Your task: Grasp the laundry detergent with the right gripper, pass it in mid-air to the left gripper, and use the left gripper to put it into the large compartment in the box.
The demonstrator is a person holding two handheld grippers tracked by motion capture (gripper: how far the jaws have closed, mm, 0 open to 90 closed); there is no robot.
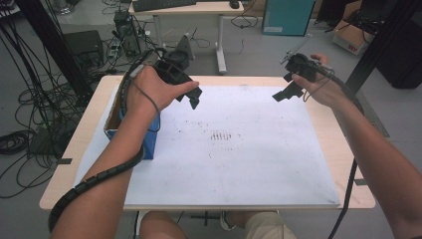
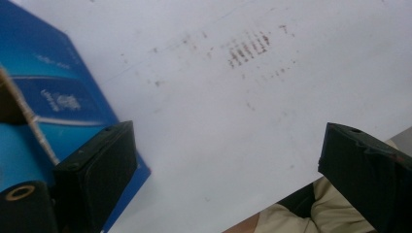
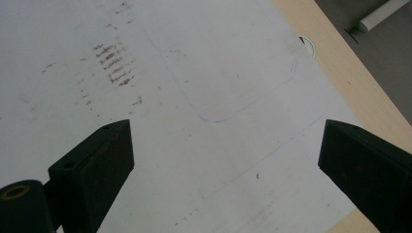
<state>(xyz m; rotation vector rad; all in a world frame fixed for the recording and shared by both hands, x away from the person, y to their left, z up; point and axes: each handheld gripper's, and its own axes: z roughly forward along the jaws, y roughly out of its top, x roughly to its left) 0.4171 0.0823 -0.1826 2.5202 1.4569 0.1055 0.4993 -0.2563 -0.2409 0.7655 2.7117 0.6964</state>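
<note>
Above the far part of the bench (image 1: 343, 149), two grippers are held clear of the surface, one in each hand. The left gripper (image 1: 193, 99) is seen over the far left part of a white sheet (image 1: 239, 164) that covers most of the bench top, and its jaws are spread wide with nothing between them. In the left gripper view, the wide gap between the two black jaws is confirmed, and only the sheet is seen through it. The right gripper (image 1: 283, 94) is held over the far right part of the sheet, well apart from the left one; its jaws are likewise parted and nothing is gripped, as is shown in the right gripper view.

A blue box (image 1: 149, 142) is stood on the left side of the bench, at the left edge of the sheet, partly hidden by the left forearm in the high view. It is seen just beside the left jaw in the left gripper view, untouched. Dark smudges (image 1: 221, 135) are marked near the middle of the sheet, between and nearer than the two grippers.
</note>
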